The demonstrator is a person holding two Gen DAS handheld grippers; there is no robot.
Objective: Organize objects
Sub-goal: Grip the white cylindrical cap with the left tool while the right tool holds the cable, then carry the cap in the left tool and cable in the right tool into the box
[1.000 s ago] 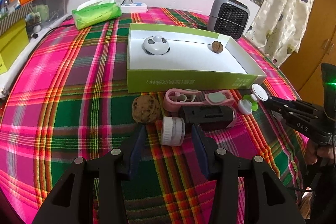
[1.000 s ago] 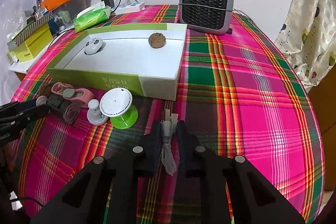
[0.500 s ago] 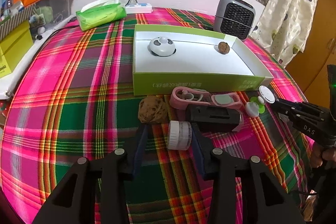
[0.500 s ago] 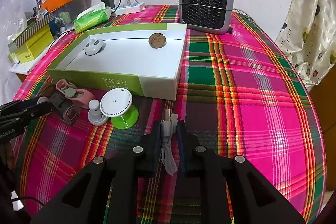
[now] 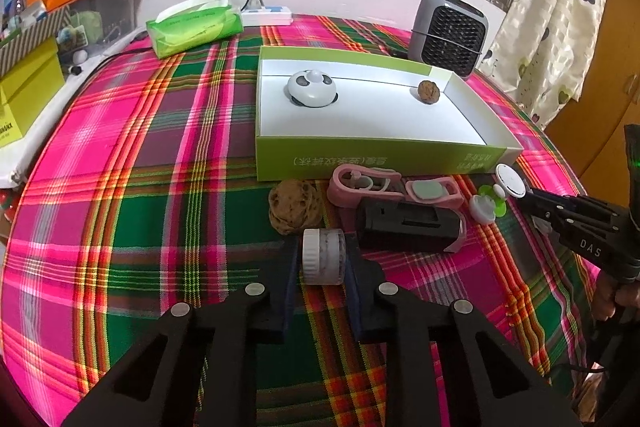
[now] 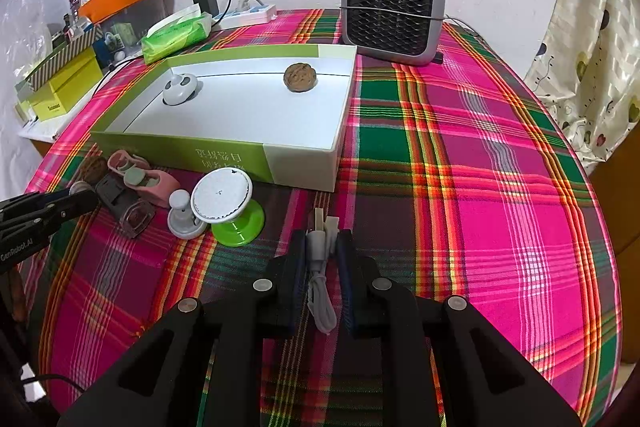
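Note:
My left gripper (image 5: 322,261) is shut on a small white-capped jar (image 5: 323,257) lying on its side on the plaid cloth. Just beyond it lie a walnut (image 5: 294,205), a black case (image 5: 408,225), a pink clip tool (image 5: 394,187) and a white-and-green stand (image 5: 494,201). My right gripper (image 6: 322,245) is shut on a coiled white USB cable (image 6: 320,267), right of the stand (image 6: 224,205). The green-and-white box (image 5: 376,157) holds a panda-shaped gadget (image 5: 312,89) and a second walnut (image 5: 429,91).
A grey fan heater (image 6: 392,11) stands behind the box at the right. A green tissue pack (image 5: 194,25), a power strip (image 5: 266,15) and yellow boxes (image 6: 64,83) sit at the back left. Bare plaid cloth (image 6: 480,167) spreads right of the box.
My left gripper has moved forward around the white-capped jar and closed on it. The right gripper has kept still, holding the cable.

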